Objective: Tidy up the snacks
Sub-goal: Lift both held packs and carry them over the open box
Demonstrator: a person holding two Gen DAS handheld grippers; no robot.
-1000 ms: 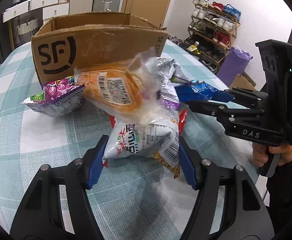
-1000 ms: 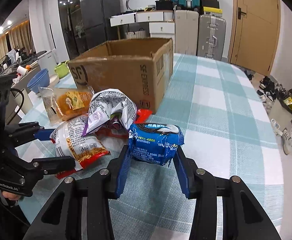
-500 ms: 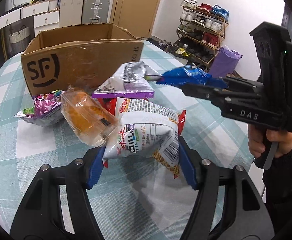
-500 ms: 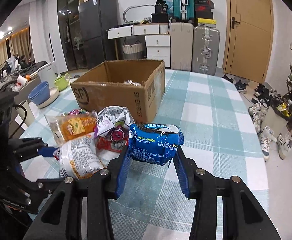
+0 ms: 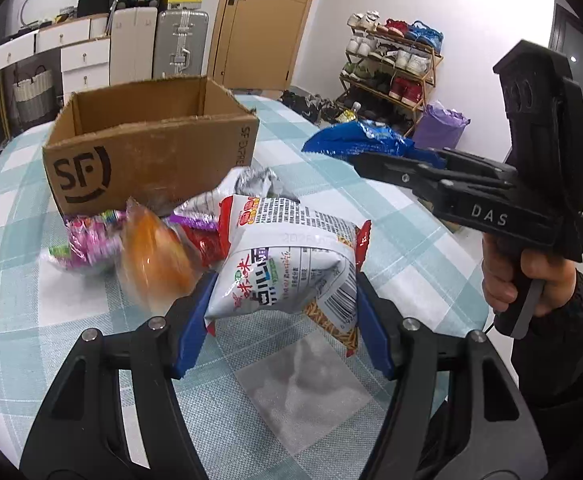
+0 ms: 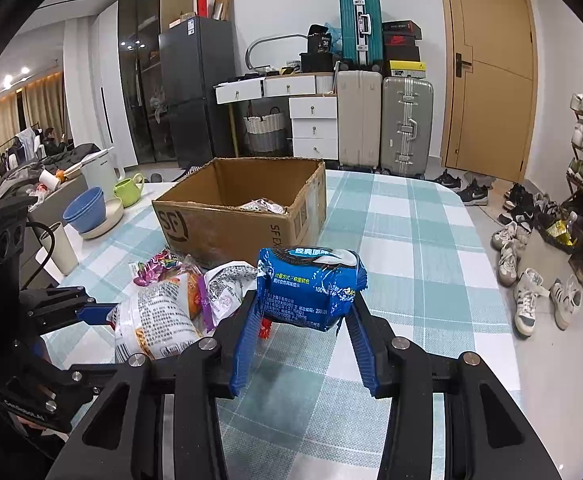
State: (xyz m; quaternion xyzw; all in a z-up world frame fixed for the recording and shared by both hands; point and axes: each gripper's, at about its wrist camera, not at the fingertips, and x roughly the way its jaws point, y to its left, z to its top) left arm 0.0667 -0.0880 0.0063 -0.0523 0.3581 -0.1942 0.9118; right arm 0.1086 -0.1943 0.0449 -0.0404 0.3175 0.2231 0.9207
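Quick count of what's on the checked worktop (image 6: 411, 216)

Two black tools with blue pads, each with one packet in it: the left tool (image 5: 281, 320) has a white crinkly noodle bag (image 5: 283, 268), the right tool (image 6: 303, 340) a blue glossy biscuit pack (image 6: 311, 288). Four more packets loose in the pile: one pink-purple wrapper (image 5: 87, 240), one orange see-through bag (image 5: 155, 264), one red packet (image 5: 201, 242), one silver-and-purple foil bag (image 5: 247, 184). One brown cardboard box (image 5: 151, 156) with at least one packet inside (image 6: 261, 205). Also one blue bowl (image 6: 85, 210) and one green mug (image 6: 128, 192).
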